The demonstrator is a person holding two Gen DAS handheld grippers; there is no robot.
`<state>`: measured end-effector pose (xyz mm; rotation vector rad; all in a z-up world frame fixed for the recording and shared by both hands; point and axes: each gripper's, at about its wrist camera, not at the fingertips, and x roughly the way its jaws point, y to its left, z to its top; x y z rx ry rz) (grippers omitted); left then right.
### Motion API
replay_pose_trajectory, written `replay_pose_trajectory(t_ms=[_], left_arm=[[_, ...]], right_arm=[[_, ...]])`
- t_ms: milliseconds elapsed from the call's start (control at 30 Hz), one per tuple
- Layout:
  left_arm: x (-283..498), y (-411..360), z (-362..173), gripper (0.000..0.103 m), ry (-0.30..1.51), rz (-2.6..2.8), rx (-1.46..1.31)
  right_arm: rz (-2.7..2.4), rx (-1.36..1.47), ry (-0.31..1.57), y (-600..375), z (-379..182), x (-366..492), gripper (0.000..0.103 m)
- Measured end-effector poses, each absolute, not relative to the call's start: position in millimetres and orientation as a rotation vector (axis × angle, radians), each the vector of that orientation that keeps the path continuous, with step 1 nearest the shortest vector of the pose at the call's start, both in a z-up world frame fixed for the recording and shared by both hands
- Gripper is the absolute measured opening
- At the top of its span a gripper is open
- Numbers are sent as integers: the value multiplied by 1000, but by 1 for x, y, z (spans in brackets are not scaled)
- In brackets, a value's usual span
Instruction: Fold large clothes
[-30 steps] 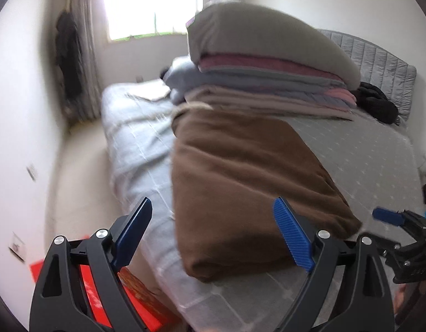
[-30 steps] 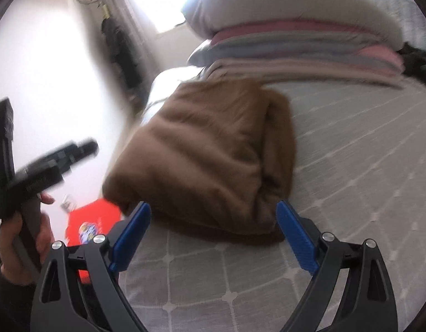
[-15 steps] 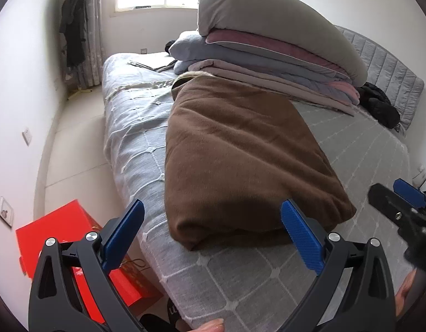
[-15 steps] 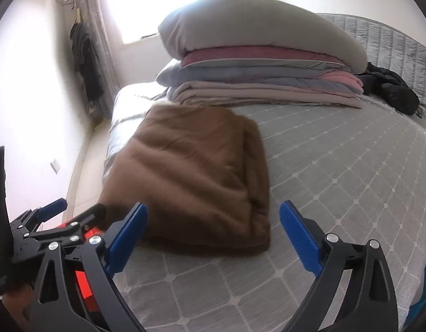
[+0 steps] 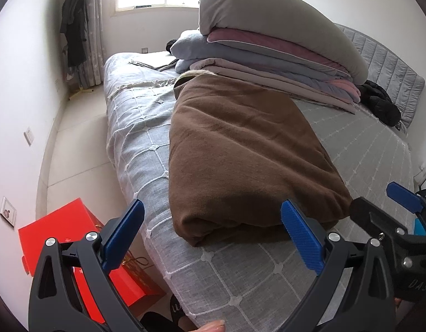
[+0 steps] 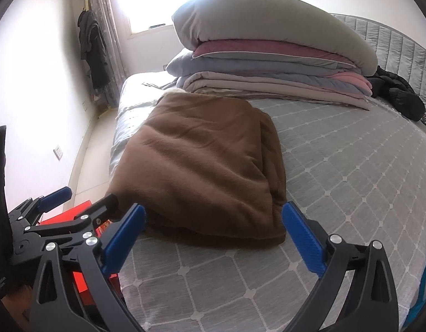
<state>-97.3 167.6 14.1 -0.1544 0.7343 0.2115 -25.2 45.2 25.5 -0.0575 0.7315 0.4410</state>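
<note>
We hold L gripper (image 5: 210, 239) & R gripper (image 6: 211, 238) w/ jaws wide apart, nothing in either. Brown garment (image 5: 240, 149) lies folded on bed (image 5: 240, 276) near its edge, just ahead of both.

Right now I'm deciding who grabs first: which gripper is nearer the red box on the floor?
Left. The left gripper hangs over the bed's edge above the red box; the right gripper is further over the bed.
</note>
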Motion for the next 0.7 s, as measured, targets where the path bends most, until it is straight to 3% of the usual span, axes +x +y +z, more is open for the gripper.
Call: replay_pose_trajectory(t_ms=[700], left_arm=[[-96, 168, 13, 95, 746, 226, -157]], right_arm=[[423, -52, 727, 46, 24, -23, 96]])
